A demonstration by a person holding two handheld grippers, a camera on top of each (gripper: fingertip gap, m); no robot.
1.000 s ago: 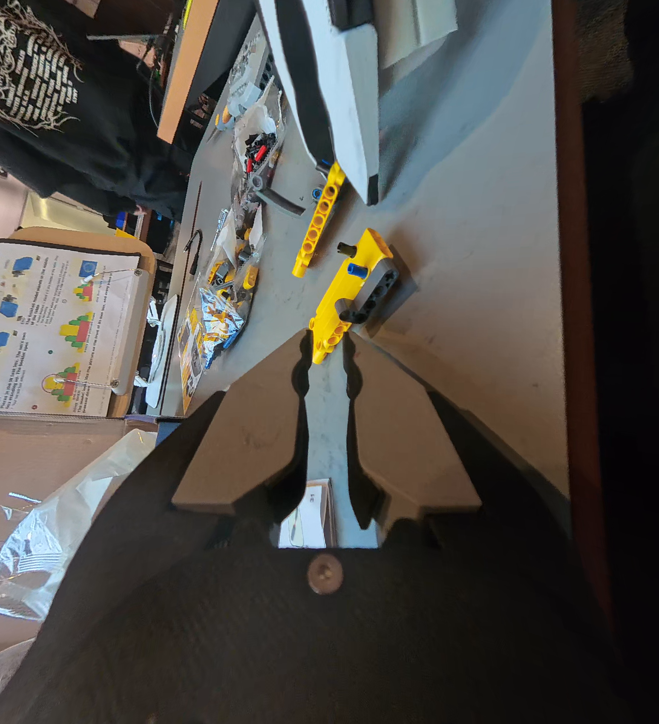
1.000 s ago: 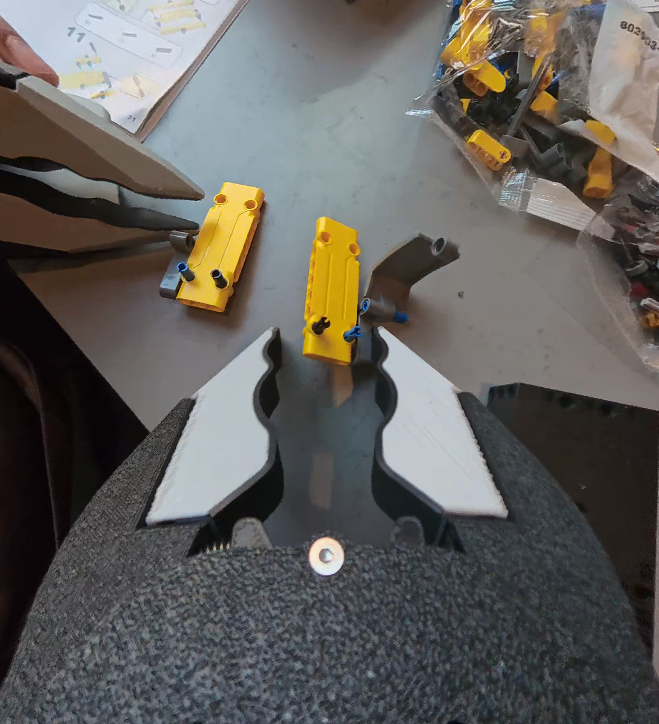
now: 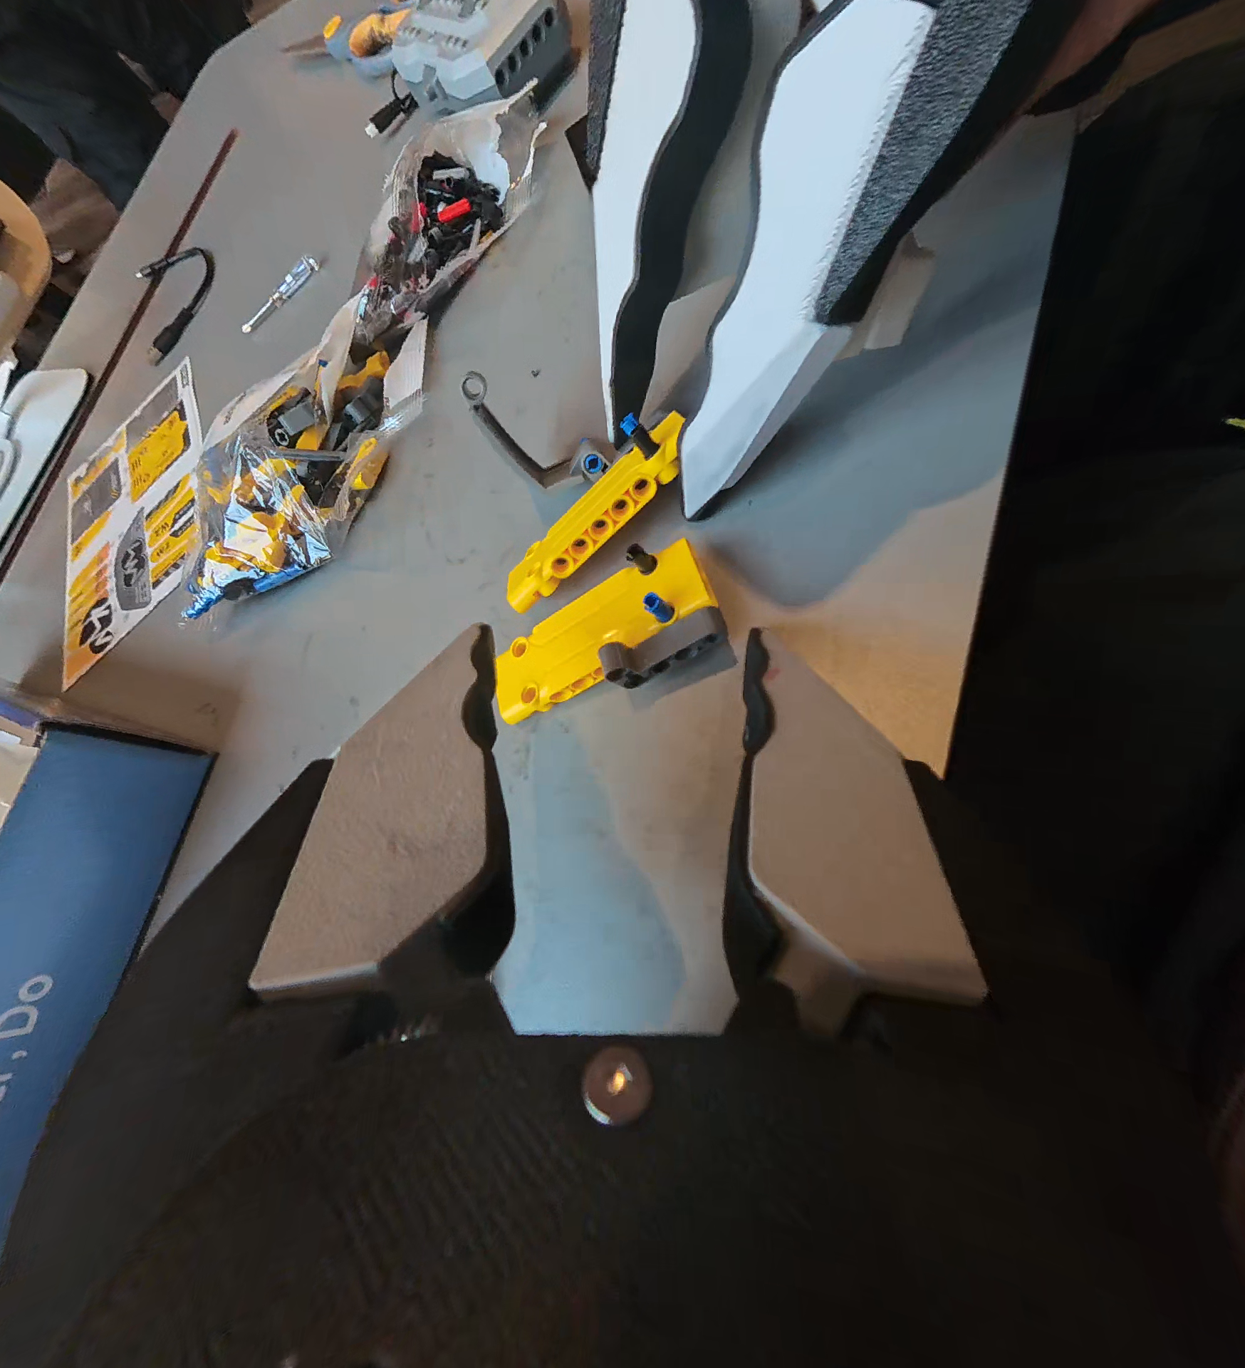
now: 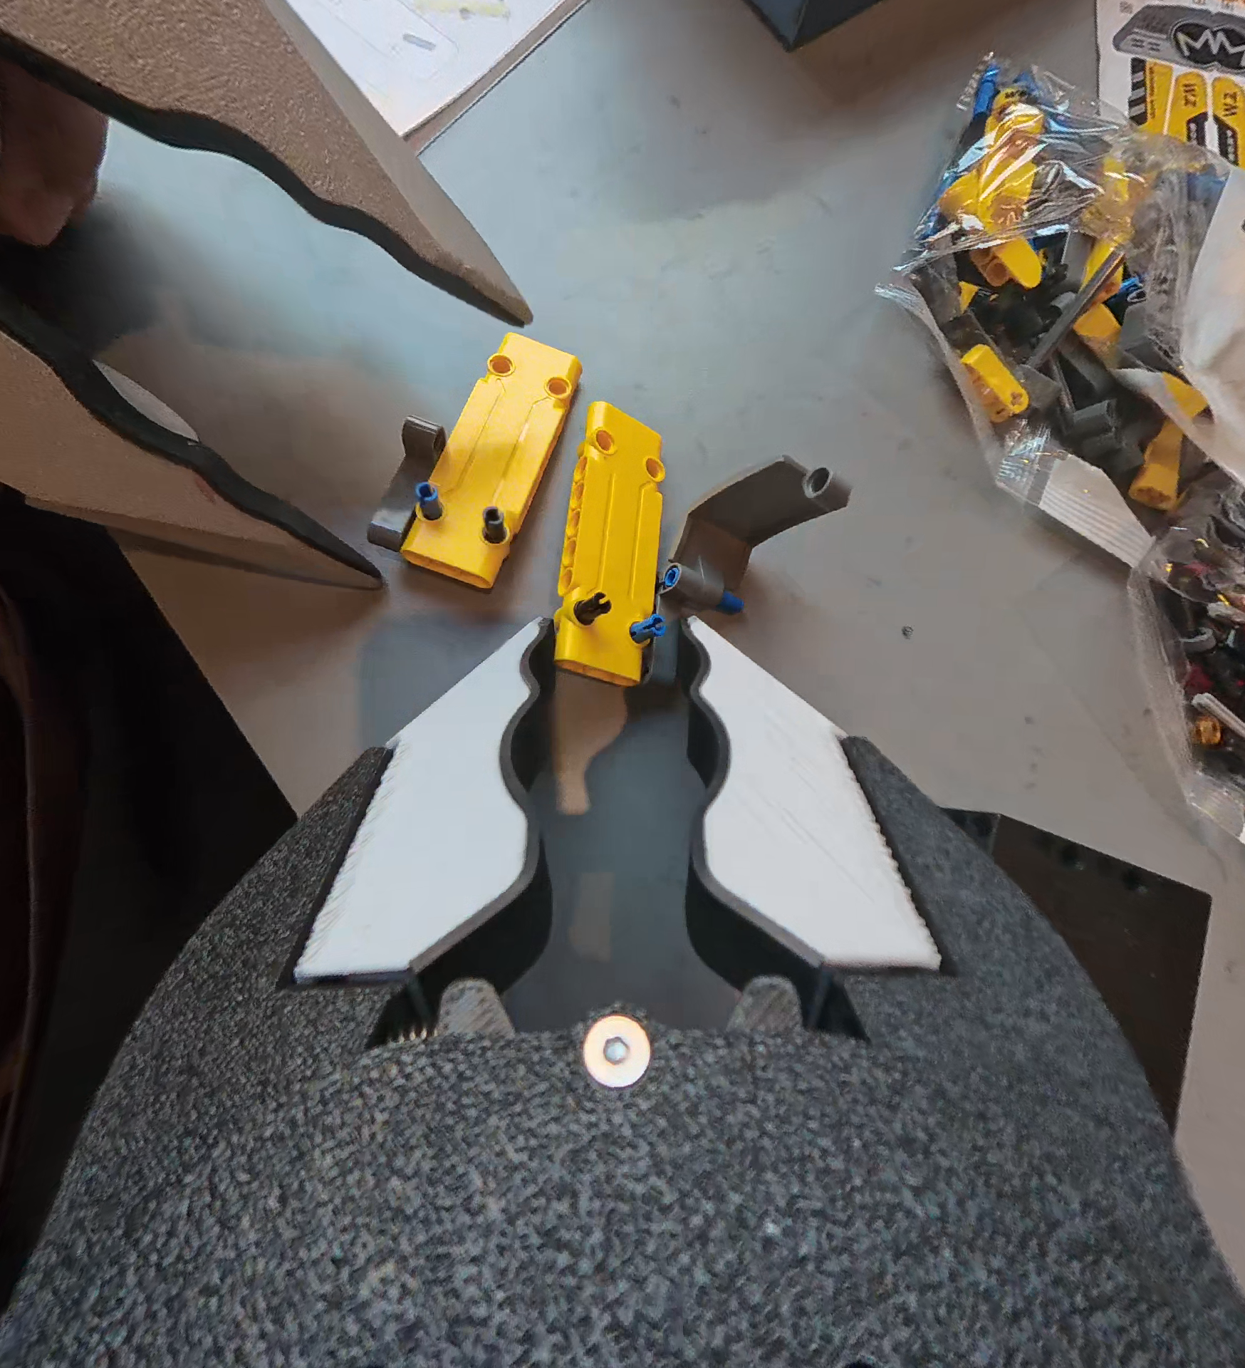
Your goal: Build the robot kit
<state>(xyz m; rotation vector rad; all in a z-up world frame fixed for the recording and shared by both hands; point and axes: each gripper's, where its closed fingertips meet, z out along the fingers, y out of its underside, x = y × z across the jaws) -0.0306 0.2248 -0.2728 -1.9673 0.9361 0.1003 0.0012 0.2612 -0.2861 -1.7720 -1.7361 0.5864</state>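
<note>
Left wrist view: the left gripper (image 3: 616,651), with grey-brown fingers, stood at lower centre with its jaws spread wide and empty above the grey worktop (image 3: 420,533). Just beyond its fingertips lay a yellow panel (image 3: 590,644) carrying a black and a blue pin, with a dark grey beam (image 3: 668,655) at its right side. A second yellow panel (image 3: 594,518) lay just beyond the first, near the white-fingered right gripper (image 3: 660,451), which entered from the upper centre of the frame. A bent grey liftarm (image 3: 508,437) lay touching that panel's far end. At centre left were clear bags of parts (image 3: 294,474), a sticker sheet (image 3: 131,511), a small screwdriver (image 3: 279,292) and a black cable (image 3: 179,296); a blue box (image 3: 50,925) filled the lower left.

Right wrist view: the right gripper (image 4: 616,640) had its jaws open, with the near end of the second yellow panel (image 4: 612,533) between the fingertips; whether the tips touched it cannot be told. The bent grey liftarm (image 4: 745,518) lay at its right. The first yellow panel (image 4: 494,466) lay left of centre, apart from the left gripper (image 4: 457,451) in the upper left. Bags of parts (image 4: 1093,333) occupied the right edge.
</note>
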